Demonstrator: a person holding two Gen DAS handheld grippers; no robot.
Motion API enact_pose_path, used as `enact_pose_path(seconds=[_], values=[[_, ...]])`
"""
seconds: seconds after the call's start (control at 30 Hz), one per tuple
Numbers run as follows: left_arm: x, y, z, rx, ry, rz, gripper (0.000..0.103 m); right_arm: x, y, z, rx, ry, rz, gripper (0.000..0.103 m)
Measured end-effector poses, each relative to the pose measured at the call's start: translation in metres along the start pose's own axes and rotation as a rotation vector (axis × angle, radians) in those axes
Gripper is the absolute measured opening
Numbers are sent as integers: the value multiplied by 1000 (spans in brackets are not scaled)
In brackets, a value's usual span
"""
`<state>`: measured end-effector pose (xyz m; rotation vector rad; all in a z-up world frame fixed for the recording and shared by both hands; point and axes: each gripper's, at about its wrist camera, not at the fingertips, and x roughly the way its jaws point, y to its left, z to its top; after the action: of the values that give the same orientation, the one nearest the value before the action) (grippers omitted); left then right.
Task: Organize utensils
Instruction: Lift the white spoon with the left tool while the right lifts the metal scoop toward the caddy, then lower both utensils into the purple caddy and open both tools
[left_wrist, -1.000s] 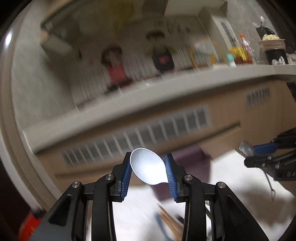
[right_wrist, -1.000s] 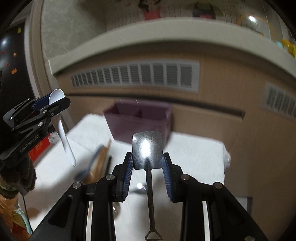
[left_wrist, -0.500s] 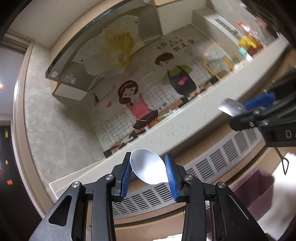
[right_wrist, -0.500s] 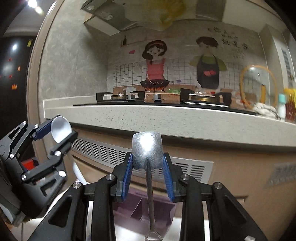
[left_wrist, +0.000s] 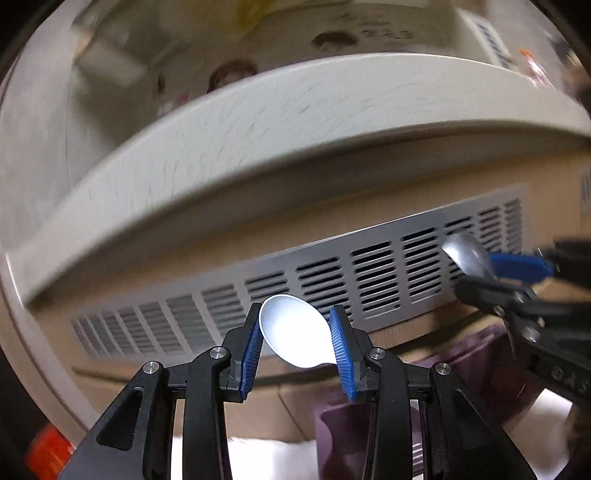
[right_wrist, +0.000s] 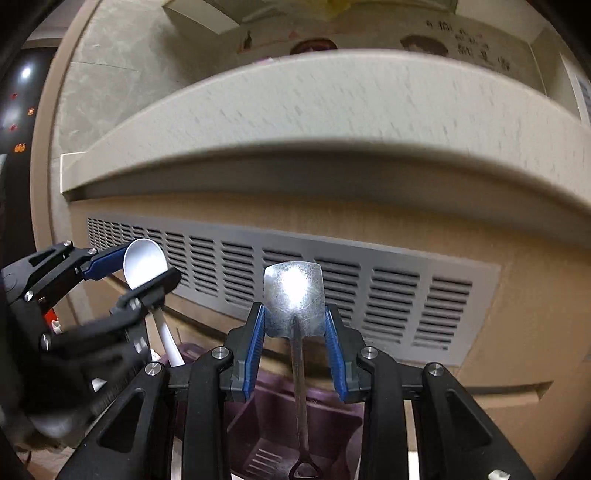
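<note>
Both grippers clamp spoons (right_wrist: 294, 301) bowl-forward (handles hanging down) above the purple bin (right_wrist: 295, 424).

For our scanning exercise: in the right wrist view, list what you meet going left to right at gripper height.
left gripper → white spoon in its grip → metal shovel-shaped spoon held by the right gripper → right end of the grey vent grille

Dark characters on the wall mural (right_wrist: 476, 48), upper right of the right wrist view, too blurred to read
</note>
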<state>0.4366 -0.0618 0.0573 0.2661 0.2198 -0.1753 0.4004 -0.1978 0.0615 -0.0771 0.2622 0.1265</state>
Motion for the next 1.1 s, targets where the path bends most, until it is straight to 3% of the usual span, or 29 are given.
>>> enact_pose_path(seconds=[0.17, 0.23, 0.43, 0.7, 0.87, 1.03, 1.1], values=[[6, 17, 4, -52, 31, -18, 37, 6, -10, 3, 49, 78, 38, 30], [2, 21, 7, -46, 8, -4, 37, 6, -17, 8, 93, 98, 73, 30], [-3, 15, 10, 14, -35, 3, 37, 3, -29, 17, 125, 31, 61, 30], [-3, -7, -16, 94, -74, 32, 37, 12, -40, 8, 142, 36, 22, 30], [3, -18, -29, 103, -12, -28, 38, 19, -39, -3, 158, 68, 37, 30], [6, -17, -39, 19, 67, -142, 69, 21, -43, -17, 204, 131, 26, 33], [4, -15, -38, -13, 86, -174, 73, 20, -46, -22, 213, 176, 36, 58]])
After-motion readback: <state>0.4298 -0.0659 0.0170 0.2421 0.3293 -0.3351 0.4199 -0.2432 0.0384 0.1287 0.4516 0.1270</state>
